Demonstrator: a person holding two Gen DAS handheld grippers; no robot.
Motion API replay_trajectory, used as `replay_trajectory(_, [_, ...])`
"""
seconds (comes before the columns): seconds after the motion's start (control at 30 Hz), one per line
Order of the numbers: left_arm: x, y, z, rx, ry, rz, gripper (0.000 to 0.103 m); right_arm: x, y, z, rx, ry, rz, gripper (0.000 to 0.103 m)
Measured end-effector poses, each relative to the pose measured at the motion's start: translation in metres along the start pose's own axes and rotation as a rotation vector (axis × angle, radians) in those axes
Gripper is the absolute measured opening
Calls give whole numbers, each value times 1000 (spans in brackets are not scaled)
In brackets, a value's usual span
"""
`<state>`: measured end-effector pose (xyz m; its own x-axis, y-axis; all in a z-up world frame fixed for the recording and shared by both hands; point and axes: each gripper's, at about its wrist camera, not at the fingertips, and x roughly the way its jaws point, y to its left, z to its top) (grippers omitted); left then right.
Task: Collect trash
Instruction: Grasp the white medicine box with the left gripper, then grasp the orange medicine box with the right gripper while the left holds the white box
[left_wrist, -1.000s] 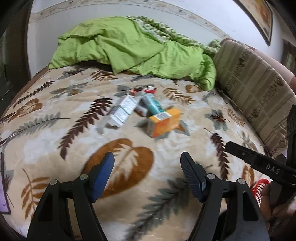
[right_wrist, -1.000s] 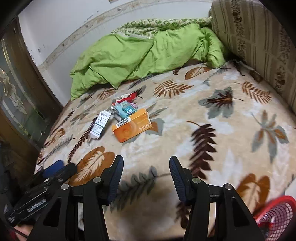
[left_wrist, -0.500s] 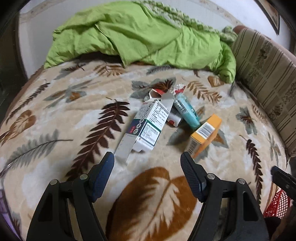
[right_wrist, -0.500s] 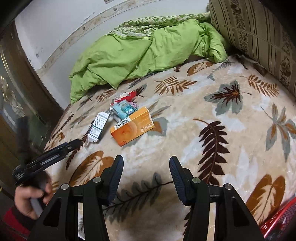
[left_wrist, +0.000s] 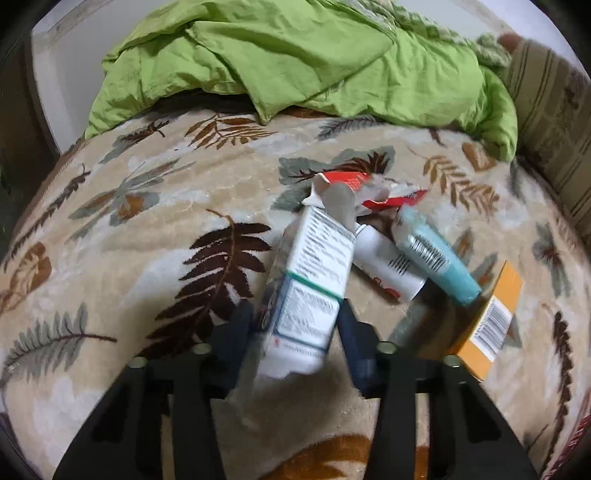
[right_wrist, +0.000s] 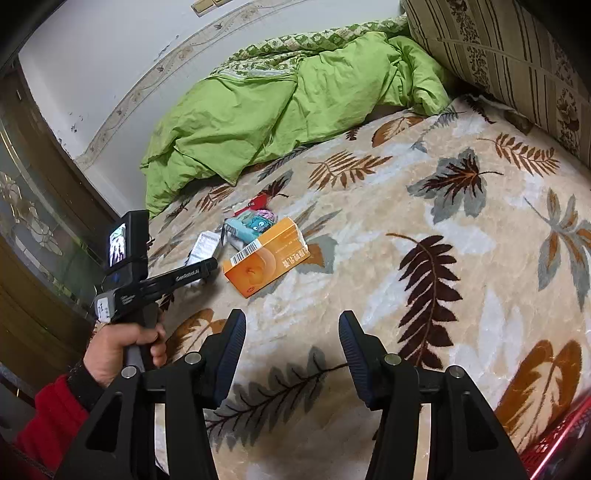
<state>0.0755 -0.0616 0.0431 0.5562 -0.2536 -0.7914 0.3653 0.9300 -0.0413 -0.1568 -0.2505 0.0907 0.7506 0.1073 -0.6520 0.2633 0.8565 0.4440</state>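
A cluster of trash lies mid-blanket (right_wrist: 461, 266), with the carton (left_wrist: 314, 288) at its left edge. The tube (left_wrist: 436, 258) lies right of the carton, the flat box (left_wrist: 491, 325) farther right, the duvet (left_wrist: 295, 55) behind.

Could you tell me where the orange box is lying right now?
In the right wrist view, the orange box lies left of centre on the leaf-patterned blanket, beside the teal tube.

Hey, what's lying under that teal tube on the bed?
The teal tube rests across a white tube, with red wrapper scraps behind. Anything beneath those, on the leaf-print blanket, is covered.
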Motion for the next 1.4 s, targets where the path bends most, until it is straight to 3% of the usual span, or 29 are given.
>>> replay_trajectory(0.17, [-30, 9, -17, -36, -39, -50, 38, 3, -1, 1, 6, 10, 15, 56])
replay_trajectory(0.33, [-68, 16, -41, -100, -57, -118, 38, 26, 1, 12, -19, 88, 58, 57])
replay_trajectory(0.43, [-85, 17, -60, -136, -62, -150, 38, 47, 5, 34, -44, 107, 65, 57])
replay_trajectory(0.6, [-87, 19, -73, -158, -89, -131, 38, 92, 17, 88, -64, 87, 89, 57])
replay_trajectory(0.8, [-76, 27, -78, -169, -77, -138, 38, 165, 25, 124, -107, 181, 89, 57])
replay_trajectory(0.97, [-76, 28, -76, -158, -85, -146, 38, 175, 17, 104, -98, 290, 109, 47])
replay_trajectory(1.23, [-78, 29, -75, -172, -96, -161, 38, 90, 49, 12, -241, 430, 268, 47])
replay_trajectory(1.33, [-79, 29, -75, -172, -97, -150, 38, 76, 57, 14, -291, 384, 281, 47])
replay_trajectory(1.4, [-79, 30, -76, -172, -100, -142, 38, 75, 59, 26, -311, 328, 247, 56])
